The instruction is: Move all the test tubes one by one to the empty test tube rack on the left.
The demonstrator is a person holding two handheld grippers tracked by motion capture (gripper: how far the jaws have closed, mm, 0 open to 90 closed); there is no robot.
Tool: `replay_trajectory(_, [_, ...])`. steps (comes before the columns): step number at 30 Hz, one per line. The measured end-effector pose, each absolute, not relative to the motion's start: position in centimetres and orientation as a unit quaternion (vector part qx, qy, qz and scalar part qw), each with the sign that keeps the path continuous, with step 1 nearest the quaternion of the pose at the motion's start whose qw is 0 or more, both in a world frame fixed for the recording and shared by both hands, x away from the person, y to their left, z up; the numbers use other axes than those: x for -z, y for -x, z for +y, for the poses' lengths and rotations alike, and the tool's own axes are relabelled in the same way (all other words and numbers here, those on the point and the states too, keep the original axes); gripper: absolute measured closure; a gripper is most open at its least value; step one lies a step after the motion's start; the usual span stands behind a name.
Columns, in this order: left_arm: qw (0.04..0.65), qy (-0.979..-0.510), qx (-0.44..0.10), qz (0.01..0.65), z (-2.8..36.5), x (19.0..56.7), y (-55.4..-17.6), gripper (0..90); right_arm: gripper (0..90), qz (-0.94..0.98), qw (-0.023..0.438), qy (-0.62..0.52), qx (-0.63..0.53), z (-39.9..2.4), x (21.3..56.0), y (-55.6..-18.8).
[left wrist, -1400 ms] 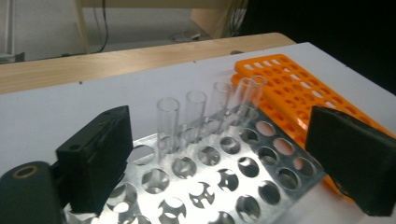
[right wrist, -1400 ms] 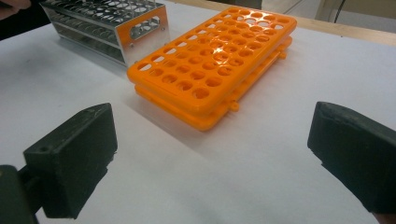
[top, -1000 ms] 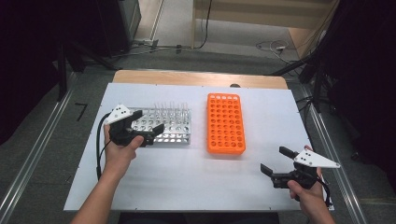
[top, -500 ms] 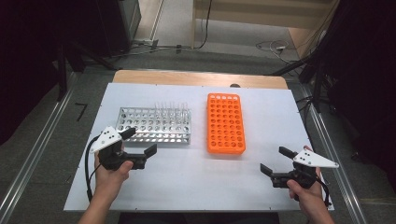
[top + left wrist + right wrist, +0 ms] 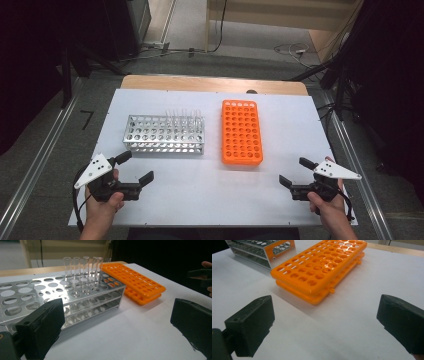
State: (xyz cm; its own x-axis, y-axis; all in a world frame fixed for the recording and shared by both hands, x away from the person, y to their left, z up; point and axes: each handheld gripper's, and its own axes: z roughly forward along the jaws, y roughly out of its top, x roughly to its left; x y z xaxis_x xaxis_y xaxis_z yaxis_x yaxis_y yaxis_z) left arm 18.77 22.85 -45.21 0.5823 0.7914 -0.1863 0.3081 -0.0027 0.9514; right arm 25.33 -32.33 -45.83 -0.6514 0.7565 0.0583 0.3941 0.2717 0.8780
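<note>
The high view looked forward and down from above the person's side of the desk point(image 5: 210, 200), far enough off to take in the whole white top. The left gripper view sat low and close to the surface, facing across the metal rack point(image 5: 62, 297) toward the orange rack point(image 5: 135, 280). The right gripper view was equally low and near, facing the orange rack point(image 5: 322, 265), with the metal rack point(image 5: 262, 250) behind it. All three views shared both racks.

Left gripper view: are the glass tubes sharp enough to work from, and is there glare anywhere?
Left gripper view: glass tubes fairly sharp, near claw blurred, metal rack shiny with bright reflections. High view: soft overall, tubes barely visible. Right gripper view: orange rack clear, even light.
</note>
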Motion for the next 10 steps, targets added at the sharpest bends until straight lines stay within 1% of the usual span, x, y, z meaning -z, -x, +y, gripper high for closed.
replay_trajectory(10, [0.576, -0.674, -0.208, 0.414, 23.36, 45.68, -18.98, 0.0, 0.2, 0.768, 0.194, -0.382, -0.476, -33.19, 46.21, -25.64])
